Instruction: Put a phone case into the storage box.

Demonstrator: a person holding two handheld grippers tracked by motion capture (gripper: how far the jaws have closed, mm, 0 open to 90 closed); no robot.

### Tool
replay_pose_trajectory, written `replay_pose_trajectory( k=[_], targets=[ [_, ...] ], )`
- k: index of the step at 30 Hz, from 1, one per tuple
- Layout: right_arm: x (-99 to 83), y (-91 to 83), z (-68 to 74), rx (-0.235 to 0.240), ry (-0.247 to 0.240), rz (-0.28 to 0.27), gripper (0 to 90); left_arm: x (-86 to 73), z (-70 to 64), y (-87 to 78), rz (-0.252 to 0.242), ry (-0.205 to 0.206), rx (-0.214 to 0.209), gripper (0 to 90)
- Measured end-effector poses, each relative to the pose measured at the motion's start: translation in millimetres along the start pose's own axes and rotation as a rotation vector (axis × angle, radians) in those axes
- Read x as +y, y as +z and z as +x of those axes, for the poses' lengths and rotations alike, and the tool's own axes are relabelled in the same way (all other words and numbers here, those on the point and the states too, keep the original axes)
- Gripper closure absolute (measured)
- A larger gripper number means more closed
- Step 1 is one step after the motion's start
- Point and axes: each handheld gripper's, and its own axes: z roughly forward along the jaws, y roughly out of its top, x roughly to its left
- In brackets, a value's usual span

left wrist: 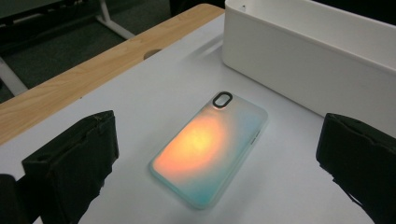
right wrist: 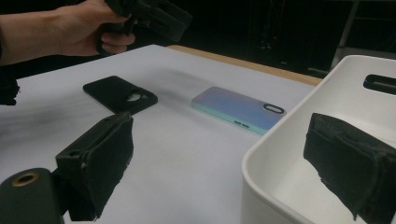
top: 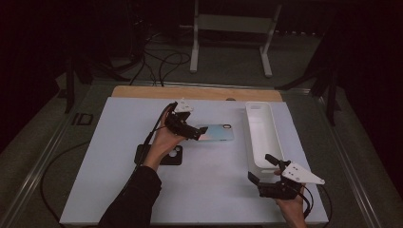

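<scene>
A pale teal phone case with an orange glow across its back and a black-ringed camera cutout (left wrist: 209, 151) is lying flat on the white table top (top: 209, 190), near the middle, untouched. The left gripper (top: 196, 132) is hovering just over the case's 9 o'clock end in the high view, its two black jaws standing wide apart with nothing between them; in the left gripper view the case is sitting on the table between those jaws. At 3 o'clock from the case, a long white plastic bin (top: 262, 137) is standing on the table, apart from it. At 7 o'clock from the case, a black phone case with a round camera cutout (top: 174, 156) is lying flat, partly under the person's left hand (top: 164, 141). Toward 5 o'clock, at the bin's near end, the right gripper (top: 261, 168) is being held by the person's right hand (top: 291, 206), its jaws also spread apart and empty, one reaching over the bin's rim.
</scene>
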Motion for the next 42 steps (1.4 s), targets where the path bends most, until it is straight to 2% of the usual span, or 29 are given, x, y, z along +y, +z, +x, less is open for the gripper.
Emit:
replay_pose_trajectory(
  k=[15, 25, 29, 30, 33, 42],
  targets=[
    [-0.3, -1.5, -4.6, -0.01, 0.023, -0.015, 8.4, 9.1, 5.0, 30.3, 0.035, -0.005, -0.004, 0.0],
    [-0.7, -3.1, -8.5, -0.016, 0.042, -0.023, 8.4, 2.5, 13.3, 51.7, 0.082, -0.02, 0.011, 0.0],
    [-0.9, -3.6, -9.5, -0.018, 0.046, -0.027, 8.4, 0.8, 15.0, 60.0, 0.11, -0.009, 0.019, 0.0],
    [-1.0, -3.9, -9.9, -0.019, 0.046, -0.027, 8.4, -0.9, 16.5, 65.2, 0.129, -0.01, 0.021, 0.0],
    [-1.0, -4.7, -11.1, -0.02, 0.052, -0.031, 8.4, -3.4, 17.8, 72.1, 0.142, -0.023, 0.012, 0.0],
    [-1.1, -5.4, -12.0, -0.017, 0.061, -0.033, 8.4, -11.9, 18.1, 89.5, 0.174, -0.021, -0.004, 0.0]
  ],
)
